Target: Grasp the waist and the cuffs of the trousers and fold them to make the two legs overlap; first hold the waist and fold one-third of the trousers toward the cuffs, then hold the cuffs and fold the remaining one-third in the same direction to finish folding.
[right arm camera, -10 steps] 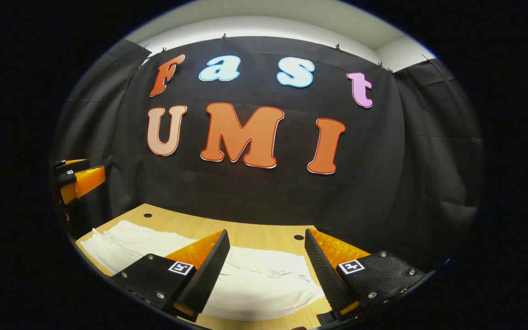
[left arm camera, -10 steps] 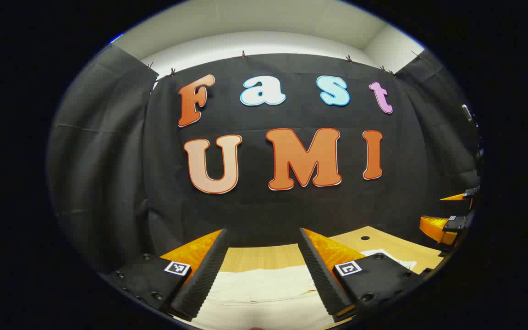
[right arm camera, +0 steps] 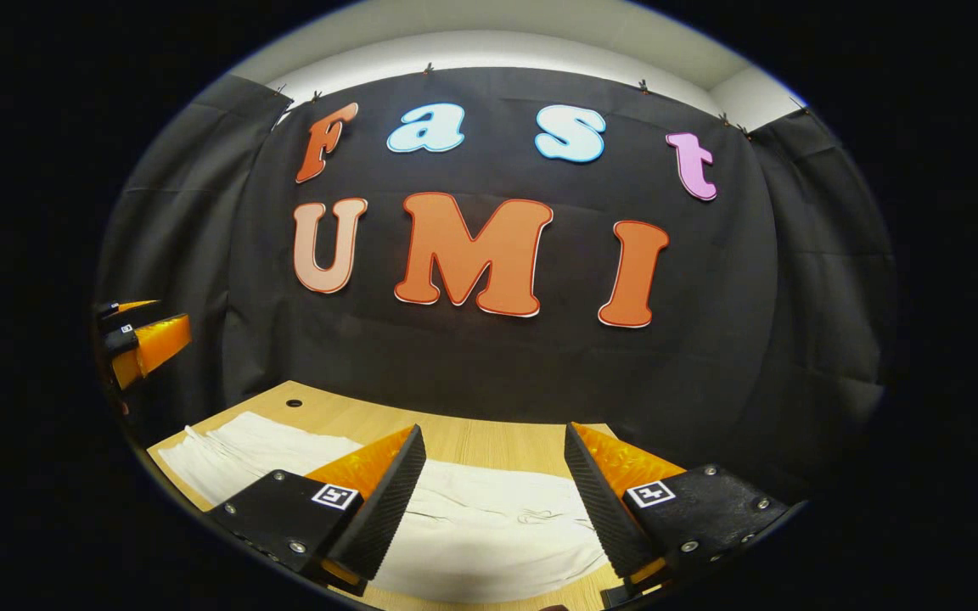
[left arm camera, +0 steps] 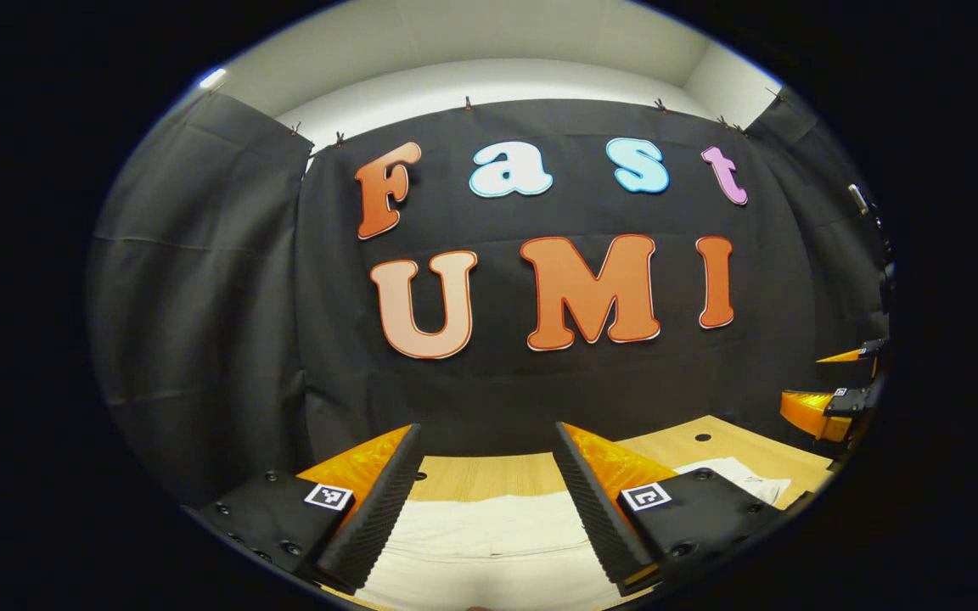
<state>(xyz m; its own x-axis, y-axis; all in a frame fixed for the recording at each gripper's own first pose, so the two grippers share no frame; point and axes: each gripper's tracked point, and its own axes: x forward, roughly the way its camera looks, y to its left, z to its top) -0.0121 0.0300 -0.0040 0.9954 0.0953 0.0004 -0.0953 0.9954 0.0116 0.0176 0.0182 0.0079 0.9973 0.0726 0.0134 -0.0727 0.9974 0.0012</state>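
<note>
Both my grippers hang with fingers spread wide and nothing between them, the left gripper (left arm camera: 485, 484) and the right gripper (right arm camera: 493, 488) above the flat white cloth trousers (right arm camera: 472, 526) on the pale wooden table (right arm camera: 472, 437), whose near edge my fingers cut off.

Black cloth wall (left arm camera: 200, 280) fills my centre frame — pale wall (right arm camera: 497, 47) above it at top, wooden desk (right arm camera: 489, 441) with small holes along the bottom.
</note>
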